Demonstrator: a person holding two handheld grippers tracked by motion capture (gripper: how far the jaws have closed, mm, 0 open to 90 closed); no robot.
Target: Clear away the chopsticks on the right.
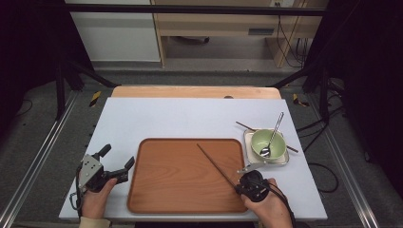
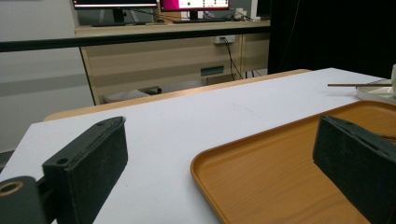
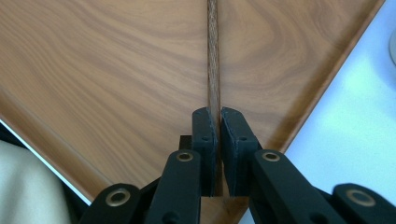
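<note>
A dark wooden chopstick [image 1: 216, 164] slants across the right half of the brown wooden tray [image 1: 166, 190]. My right gripper [image 1: 239, 186] is at the tray's front right corner, shut on the chopstick's near end. In the right gripper view the chopstick [image 3: 214, 65] runs straight up from between the pinched jaws of that gripper [image 3: 218, 114], over the tray [image 3: 116, 70]. My left gripper [image 1: 117, 156] rests on the white tabletop just left of the tray, open with nothing between its jaws. In the left gripper view the gripper [image 2: 222, 128] straddles the tray's near corner [image 2: 205, 163].
A green bowl [image 1: 278, 137] holding a metal spoon [image 1: 272, 137] sits on a white square plate [image 1: 283, 161] right of the tray. A second chopstick [image 1: 243, 125] lies across that plate behind the bowl. Black frame rails flank the table.
</note>
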